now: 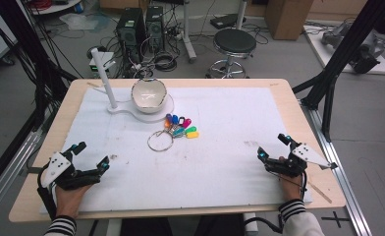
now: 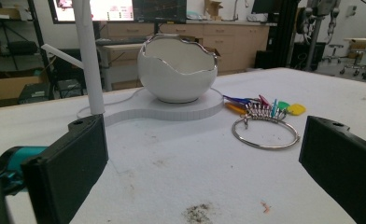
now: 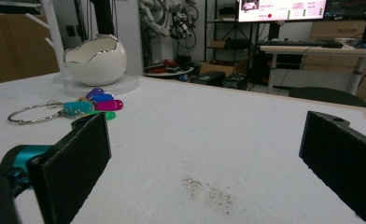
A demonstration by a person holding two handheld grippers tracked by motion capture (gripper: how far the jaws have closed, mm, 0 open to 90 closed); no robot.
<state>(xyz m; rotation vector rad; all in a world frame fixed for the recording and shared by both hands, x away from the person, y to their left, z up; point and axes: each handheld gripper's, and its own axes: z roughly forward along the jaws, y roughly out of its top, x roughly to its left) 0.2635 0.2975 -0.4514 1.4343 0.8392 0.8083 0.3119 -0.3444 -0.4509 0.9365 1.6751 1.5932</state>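
Both grippers, left gripper [image 1: 90,157] and right gripper [image 1: 272,147], rest wide apart and empty on the white surface [image 1: 220,147]. Key ring [image 1: 160,140] lies mid-surface beside eggshell bowl [image 1: 149,95]; approach low, pinching the ring.

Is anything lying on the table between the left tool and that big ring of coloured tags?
Nothing visible. Between the open left tool and the key ring lies only bare white mat. The eggshell bowl and its stand sit farther back, off that line.
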